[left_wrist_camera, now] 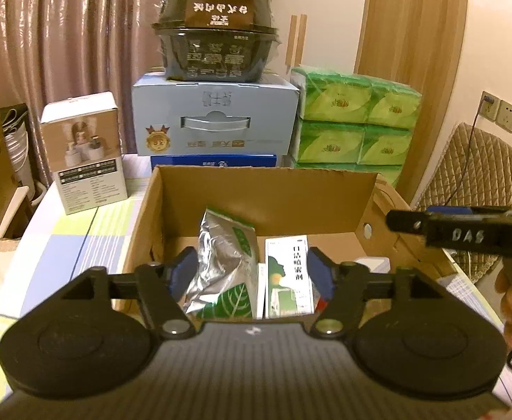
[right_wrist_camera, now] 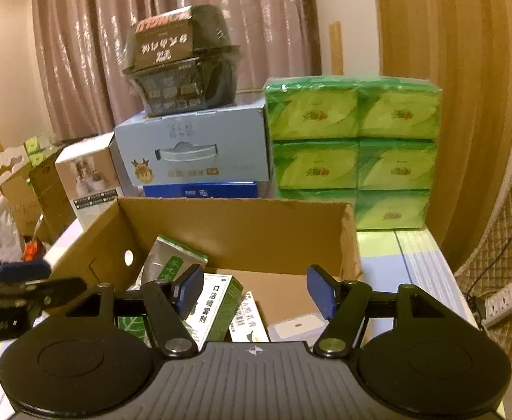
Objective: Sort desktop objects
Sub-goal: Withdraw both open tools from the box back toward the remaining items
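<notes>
Both tools spread, empty: left tool (left_wrist_camera: 250,273), right tool (right_wrist_camera: 252,292) over the cardboard box (left_wrist_camera: 266,189). Foil pouch (left_wrist_camera: 221,262) & spray carton (left_wrist_camera: 289,276) lie inside. We'd descend straight, avoid box walls.

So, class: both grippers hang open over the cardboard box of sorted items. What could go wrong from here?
1. The silver foil pouch leans upright beside the white-and-green spray box; gripping either may knock the other over.
2. The left gripper and right gripper hover close together over the cardboard box, so they could collide.
3. The black bowl sits high on the pale blue carton; a bump might topple it.
</notes>
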Demonstrator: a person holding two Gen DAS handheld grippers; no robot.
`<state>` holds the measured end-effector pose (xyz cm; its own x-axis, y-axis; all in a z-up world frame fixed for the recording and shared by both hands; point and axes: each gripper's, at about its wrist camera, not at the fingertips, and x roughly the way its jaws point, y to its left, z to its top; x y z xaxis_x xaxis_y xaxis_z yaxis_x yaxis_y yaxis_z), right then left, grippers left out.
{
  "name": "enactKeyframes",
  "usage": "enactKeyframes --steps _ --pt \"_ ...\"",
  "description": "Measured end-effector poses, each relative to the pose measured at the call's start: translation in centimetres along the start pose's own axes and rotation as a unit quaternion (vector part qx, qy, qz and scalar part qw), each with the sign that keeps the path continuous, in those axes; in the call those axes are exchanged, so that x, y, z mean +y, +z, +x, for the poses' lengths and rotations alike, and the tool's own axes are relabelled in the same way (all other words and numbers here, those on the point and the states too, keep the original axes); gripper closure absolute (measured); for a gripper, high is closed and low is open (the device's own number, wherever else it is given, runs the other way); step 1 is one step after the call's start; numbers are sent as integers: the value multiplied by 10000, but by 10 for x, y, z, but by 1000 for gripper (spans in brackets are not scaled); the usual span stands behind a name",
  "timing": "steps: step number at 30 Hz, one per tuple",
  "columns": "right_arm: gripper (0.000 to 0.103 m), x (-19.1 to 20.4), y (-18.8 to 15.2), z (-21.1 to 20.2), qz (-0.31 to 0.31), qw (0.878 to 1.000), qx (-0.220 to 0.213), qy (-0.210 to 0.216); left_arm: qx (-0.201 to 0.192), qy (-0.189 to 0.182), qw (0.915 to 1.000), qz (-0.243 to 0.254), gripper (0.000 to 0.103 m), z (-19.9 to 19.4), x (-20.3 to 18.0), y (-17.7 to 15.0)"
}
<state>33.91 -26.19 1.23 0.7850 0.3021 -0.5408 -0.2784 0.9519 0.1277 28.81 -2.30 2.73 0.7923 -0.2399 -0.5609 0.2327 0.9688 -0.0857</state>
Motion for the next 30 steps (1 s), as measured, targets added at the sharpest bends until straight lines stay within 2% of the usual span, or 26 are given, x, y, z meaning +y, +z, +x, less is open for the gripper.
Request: enactKeyframes --steps 5,10,16,24,30 --pt "32 -1 -7 -32 9 10000 -57 -24 55 69 10000 -17 25 -25 0 -15" --pt "29 -1 -20 -64 94 9999 -27 -44 195 160 9996 -85 14 -48 -1 -33" --pt "18 -7 -44 -99 176 9997 112 -92 358 153 9992 -82 4 -75 -10 -56" --pt "8 -20 -72 -141 376 9985 320 -224 539 131 9984 -105 1 -103 -25 -80" --pt "3 -25 -78 -168 500 9978 326 -281 603 62 9981 -91 1 -120 -36 -92"
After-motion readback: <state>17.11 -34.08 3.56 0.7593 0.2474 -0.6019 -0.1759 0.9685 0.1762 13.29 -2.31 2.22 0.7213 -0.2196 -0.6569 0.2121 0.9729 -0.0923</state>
